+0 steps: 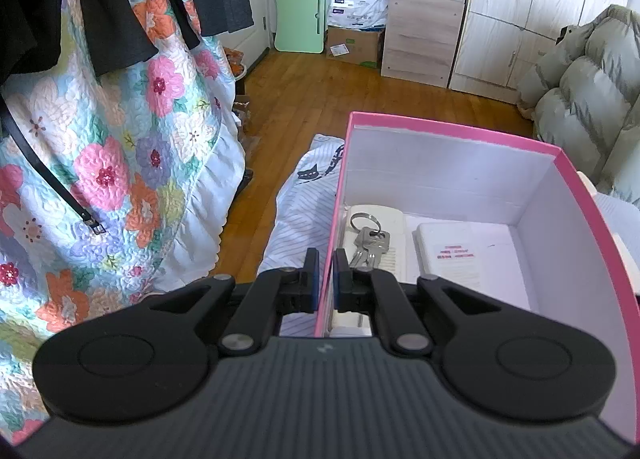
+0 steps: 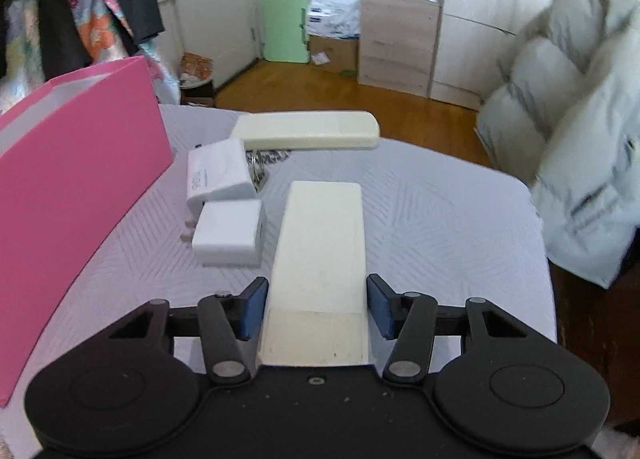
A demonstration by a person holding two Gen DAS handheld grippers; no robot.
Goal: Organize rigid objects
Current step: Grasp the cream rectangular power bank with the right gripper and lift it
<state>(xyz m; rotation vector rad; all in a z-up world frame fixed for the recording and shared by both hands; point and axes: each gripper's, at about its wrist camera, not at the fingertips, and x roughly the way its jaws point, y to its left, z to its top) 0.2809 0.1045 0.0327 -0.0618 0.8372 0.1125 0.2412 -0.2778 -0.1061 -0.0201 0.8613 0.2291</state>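
A pink box, white inside, stands on the bed, and my left gripper is shut on its left wall. Inside it lie a bunch of keys, a cream device under them and a flat white case with red print. In the right wrist view my right gripper is open, its blue pads close beside both flanks of a cream remote that lies on the bed. Ahead lie a white plug adapter, a white charger, keys and a second long cream remote. The pink box is to the left.
The striped bed cover ends at a wooden floor. A floral quilt with dark clothes hangs at the left. A puffy grey coat lies at the bed's right. Wardrobe, shelf and cardboard boxes stand at the far wall.
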